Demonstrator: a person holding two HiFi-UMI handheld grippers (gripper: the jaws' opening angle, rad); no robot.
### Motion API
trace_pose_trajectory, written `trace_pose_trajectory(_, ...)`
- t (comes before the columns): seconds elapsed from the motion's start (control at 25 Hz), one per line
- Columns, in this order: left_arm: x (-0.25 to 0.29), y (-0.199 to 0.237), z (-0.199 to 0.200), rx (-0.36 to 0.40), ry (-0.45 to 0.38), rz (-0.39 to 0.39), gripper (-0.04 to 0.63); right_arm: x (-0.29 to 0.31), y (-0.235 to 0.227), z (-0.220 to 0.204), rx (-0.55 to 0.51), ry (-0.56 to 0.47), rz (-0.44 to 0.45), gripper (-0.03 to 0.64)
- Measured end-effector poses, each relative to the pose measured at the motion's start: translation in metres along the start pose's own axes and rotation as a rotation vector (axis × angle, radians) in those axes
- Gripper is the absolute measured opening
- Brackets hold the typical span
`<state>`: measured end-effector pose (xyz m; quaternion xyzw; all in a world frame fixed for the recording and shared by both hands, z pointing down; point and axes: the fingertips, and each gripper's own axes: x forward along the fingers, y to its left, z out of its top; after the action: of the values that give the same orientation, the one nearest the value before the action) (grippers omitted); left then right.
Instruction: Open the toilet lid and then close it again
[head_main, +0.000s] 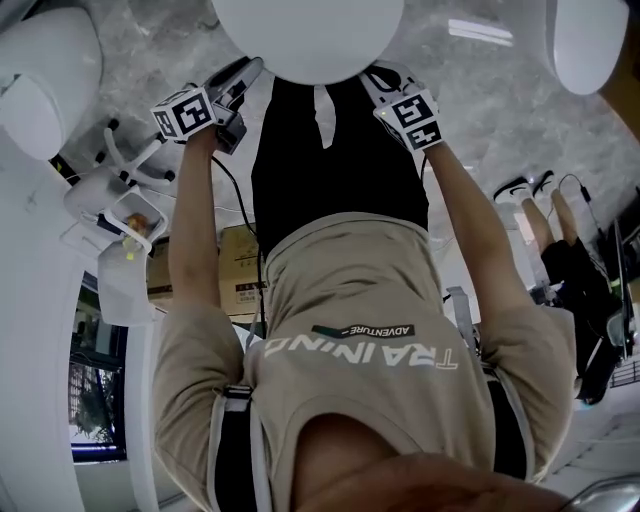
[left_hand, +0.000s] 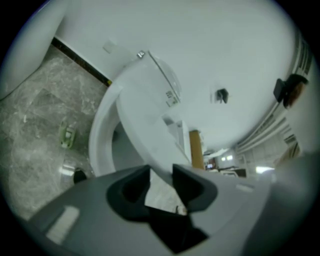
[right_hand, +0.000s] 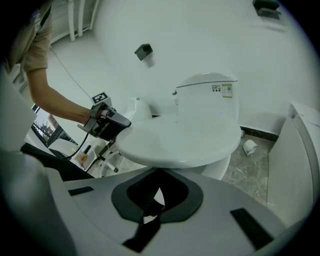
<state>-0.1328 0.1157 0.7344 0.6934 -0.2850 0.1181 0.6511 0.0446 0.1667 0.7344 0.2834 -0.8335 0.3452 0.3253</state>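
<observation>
Head view: both forearms reach straight out from the beige shirt (head_main: 370, 330). The left gripper (head_main: 243, 78) and right gripper (head_main: 378, 78) meet the near rim of the white toilet lid (head_main: 310, 35) from either side. Only here do both tools show with the arms behind them.

Left gripper view: the lid stands partly raised, tilted up off the seat ring (left_hand: 100, 145), with the bowl's hollow showing beneath — the other views do not show that opening. The lid's glossy edge runs down into the space between this gripper's jaws, which stand wide apart, released rather than pinching. Grey marble floor (left_hand: 35, 125) lies at the left.

Right gripper view: the lid looks smooth, oval and unmarked, in front of the tank (right_hand: 207, 95), which bears a small label. The left gripper sits at the lid's left edge, a forearm sloping down to it. The right gripper's own jaws are drawn almost together with nothing between them, just below the lid's front rim. A paper roll (right_hand: 249, 146) lies on the floor beside the base.
</observation>
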Motion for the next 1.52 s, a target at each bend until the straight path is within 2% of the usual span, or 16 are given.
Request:
trace_pose_trajectory(0.32, -0.021, -0.047, 0.030, -0.073, -0.116, -0.093, 0.141, -0.033, -0.007, 0.056, 0.014, -0.062, -0.017, 0.013)
trace_pose_trajectory(0.4, -0.025, -0.057, 0.029, -0.053, -0.114, -0.107, 0.115, -0.035, -0.009, 0.063, 0.011, -0.059, -0.025, 0.012)
trace_pose_trajectory(0.44, -0.027, -0.064, 0.028, -0.036, -0.104, -0.117, 0.078, -0.037, -0.010, 0.066, 0.005, -0.054, -0.030, 0.012)
trace_pose_trajectory(0.52, -0.028, -0.077, 0.026, 0.005, -0.078, -0.129, 0.074, -0.039, -0.008, 0.072, -0.008, -0.040, -0.037, 0.012)
trace_pose_trajectory(0.68, -0.025, -0.086, 0.027, 0.097, -0.022, -0.075, 0.052, -0.046, -0.002, 0.081, -0.025, -0.023, -0.042, 0.013)
trace_pose_trajectory(0.88, -0.029, -0.096, 0.031, 0.078, -0.015, -0.064, 0.038, -0.060, -0.001, 0.097, -0.005, -0.021, -0.041, 0.012)
trace_pose_trajectory(1.12, -0.014, -0.111, 0.046, 0.097, -0.016, -0.044, 0.018, -0.062, -0.011, 0.132, 0.008, -0.053, -0.048, 0.012)
trace_pose_trajectory(1.32, -0.002, -0.141, 0.061, 0.178, -0.001, -0.022, 0.009, -0.067, -0.018, 0.155, 0.012, -0.078, -0.036, 0.012)
trace_pose_trajectory(1.52, 0.001, -0.154, 0.076, 0.278, 0.020, 0.055, 0.005, -0.070, -0.023, 0.171, -0.010, -0.084, -0.016, 0.012)
